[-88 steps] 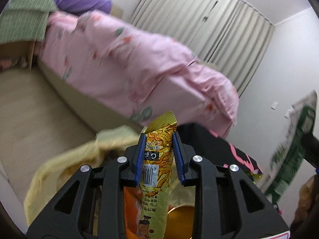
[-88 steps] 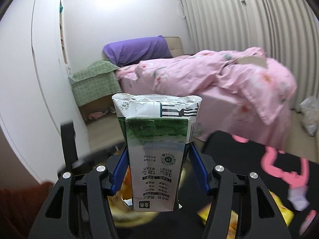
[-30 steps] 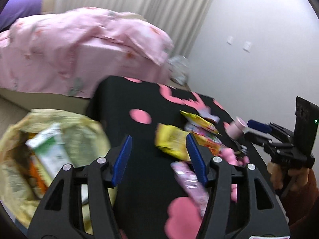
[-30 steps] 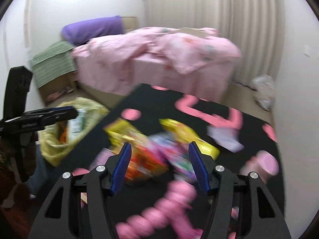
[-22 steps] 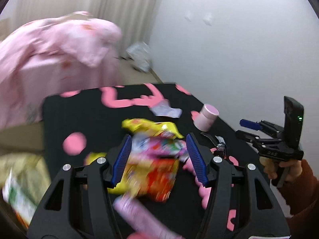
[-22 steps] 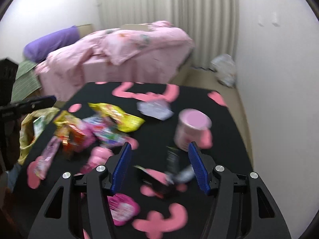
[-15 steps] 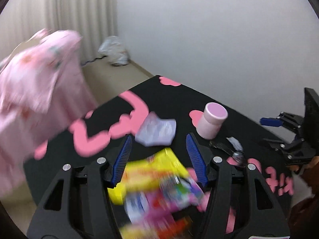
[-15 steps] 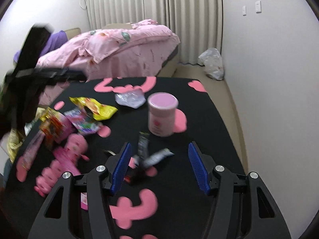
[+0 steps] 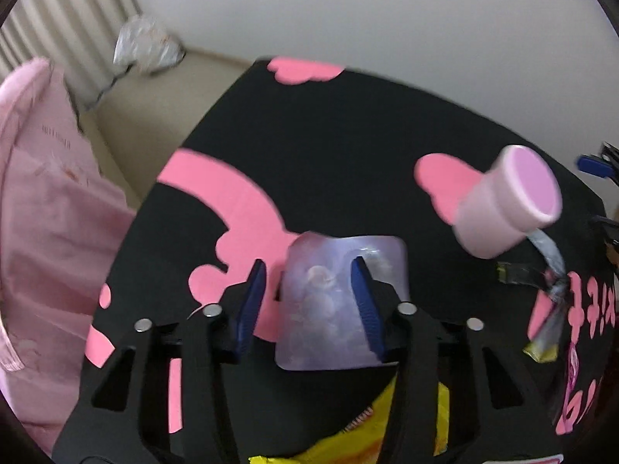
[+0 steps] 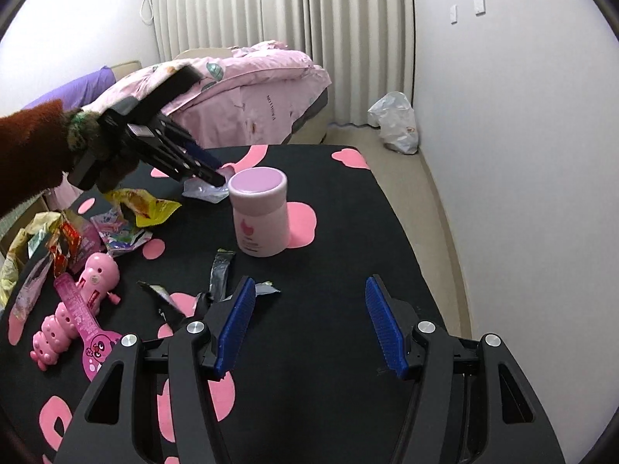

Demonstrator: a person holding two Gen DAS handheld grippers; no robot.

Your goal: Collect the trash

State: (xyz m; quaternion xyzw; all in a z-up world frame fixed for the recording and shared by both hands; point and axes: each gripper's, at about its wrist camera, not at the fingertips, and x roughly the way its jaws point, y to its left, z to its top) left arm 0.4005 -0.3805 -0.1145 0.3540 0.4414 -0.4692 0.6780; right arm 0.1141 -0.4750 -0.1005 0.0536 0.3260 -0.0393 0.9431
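My left gripper (image 9: 308, 266) is open, its blue pads on either side of a pale lilac crumpled wrapper (image 9: 329, 305) that lies on the black table with pink shapes (image 9: 348, 135). In the right wrist view the left gripper (image 10: 216, 172) reaches down over the same wrapper (image 10: 201, 192). My right gripper (image 10: 309, 321) is open and empty above bare table, just right of torn dark and silver wrappers (image 10: 222, 274). A yellow snack bag (image 10: 149, 205) and several colourful packets (image 10: 116, 232) lie at the left.
A pink lidded jar (image 10: 261, 210) stands upright mid-table, right of the lilac wrapper; it also shows in the left wrist view (image 9: 506, 208). Pink plastic toys (image 10: 77, 309) lie front left. A pink-covered bed (image 10: 247, 92) and a white plastic bag (image 10: 394, 123) are beyond the table.
Both grippers let go of their earlier items, a yellow wrapper and a milk carton, and swung to the table. The left gripper has closed in on the lilac wrapper.
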